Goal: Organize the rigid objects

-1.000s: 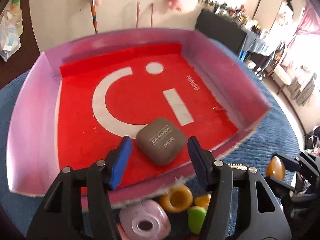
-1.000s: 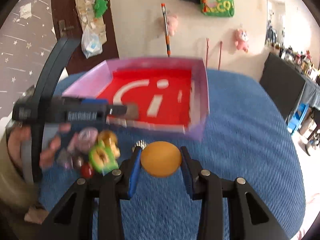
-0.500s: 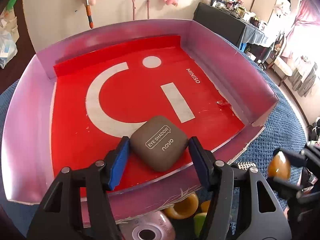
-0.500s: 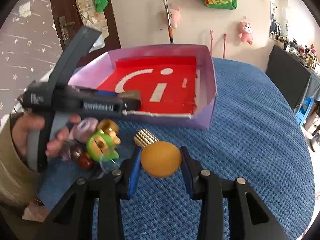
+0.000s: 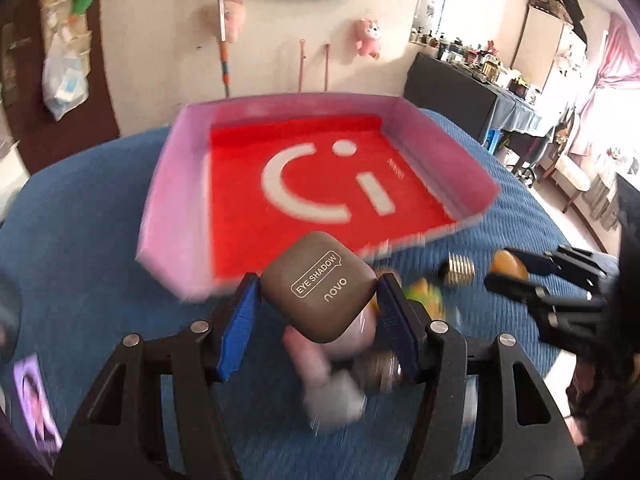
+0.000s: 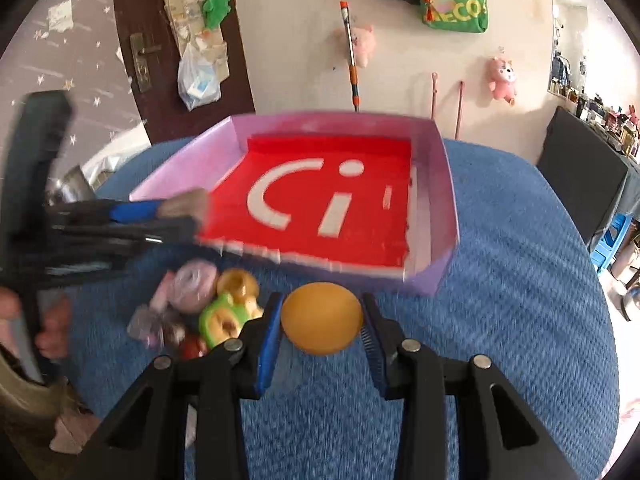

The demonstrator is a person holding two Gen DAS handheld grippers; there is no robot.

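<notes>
A brown eye shadow case [image 5: 320, 286] hangs tilted between the blue pads of my left gripper [image 5: 316, 300], which is shut on it just in front of the near wall of the pink tray [image 5: 180, 184] with a red floor. From the right wrist view the same case [image 6: 186, 204] shows blurred at the tray's [image 6: 436, 200] left corner. My right gripper [image 6: 322, 320] is shut on an orange ball [image 6: 322, 318] above the blue cloth, short of the tray's near edge. The tray floor holds nothing.
A pile of small toys lies on the blue cloth [image 6: 500, 320] near the tray: a pink roll [image 6: 192, 286], a yellow ring [image 6: 238, 284], a green toy [image 6: 224, 320]. A gold threaded piece [image 5: 460, 272] lies nearby. A photo card [image 5: 36, 400] lies at lower left.
My left gripper has pulled back and up from over the tray floor, with the eye shadow case still between its pads. The right gripper has stayed put with the ball.
</notes>
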